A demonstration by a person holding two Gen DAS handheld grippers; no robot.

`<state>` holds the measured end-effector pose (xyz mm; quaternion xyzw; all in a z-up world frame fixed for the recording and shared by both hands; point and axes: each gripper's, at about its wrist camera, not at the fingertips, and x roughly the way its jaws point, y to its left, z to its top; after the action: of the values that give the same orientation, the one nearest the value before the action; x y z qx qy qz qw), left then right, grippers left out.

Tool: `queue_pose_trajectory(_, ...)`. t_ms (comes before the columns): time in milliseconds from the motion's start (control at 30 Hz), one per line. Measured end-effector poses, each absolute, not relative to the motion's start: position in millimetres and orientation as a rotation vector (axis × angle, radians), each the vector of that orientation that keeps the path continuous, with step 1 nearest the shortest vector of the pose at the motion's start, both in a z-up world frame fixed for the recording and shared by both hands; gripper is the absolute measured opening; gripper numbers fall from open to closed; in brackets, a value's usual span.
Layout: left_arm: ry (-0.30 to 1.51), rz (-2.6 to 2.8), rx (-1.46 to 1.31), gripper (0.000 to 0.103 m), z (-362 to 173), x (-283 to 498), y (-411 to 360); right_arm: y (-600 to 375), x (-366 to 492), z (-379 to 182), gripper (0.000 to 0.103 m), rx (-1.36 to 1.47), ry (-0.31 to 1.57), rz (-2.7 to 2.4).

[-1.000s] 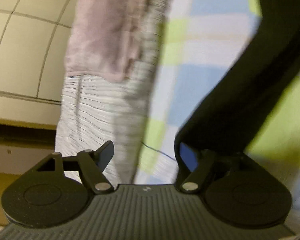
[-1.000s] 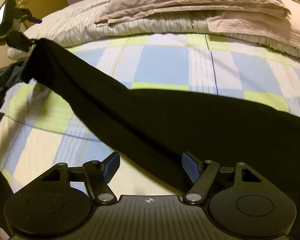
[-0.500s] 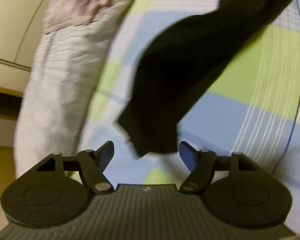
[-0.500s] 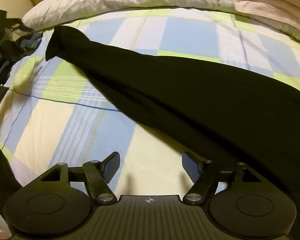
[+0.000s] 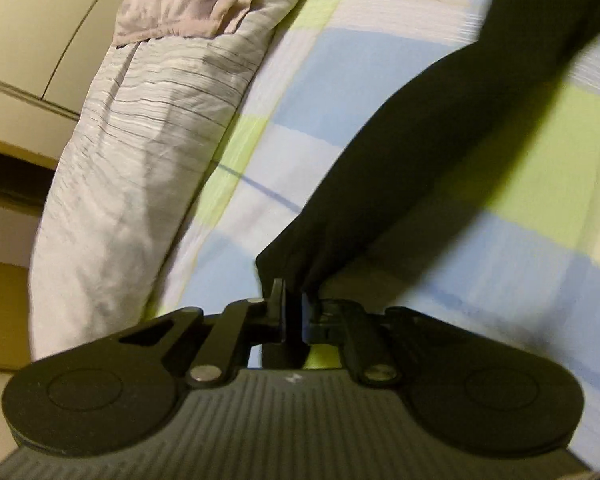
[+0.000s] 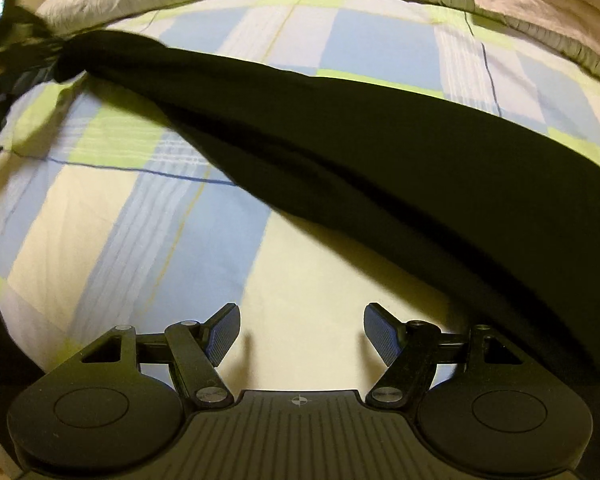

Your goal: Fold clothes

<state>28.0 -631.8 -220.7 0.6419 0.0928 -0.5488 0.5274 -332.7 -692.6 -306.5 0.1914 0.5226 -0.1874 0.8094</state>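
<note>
The black garment lies stretched long across the checked bed, not yet a neat folded stack. The left gripper has its fingers pressed together on one end of the cloth; the right gripper hangs with fingers spread, empty, just beside the fabric. Folding seems midway at best — a finished fold isn't visible.
</note>
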Motion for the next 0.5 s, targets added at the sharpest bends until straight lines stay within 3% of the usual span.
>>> queue_pose_trajectory(100,0.261,-1.296,1.607,0.009,-178,33,-629,-688,-322,-296,0.072,0.398,1.093,-0.368)
queue_pose_trajectory(200,0.179,-1.138,1.628,0.015,-162,48,-656,-687,-318,-287,0.072,0.381,1.068,-0.360)
queue_pose_trajectory(267,0.133,-1.038,1.582,0.029,-164,60,-674,-688,-317,-282,0.072,0.372,1.053,-0.363)
queue_pose_trajectory(500,0.133,-1.280,1.528,0.036,-210,15,-647,-686,-320,-277,0.072,0.364,1.042,-0.406)
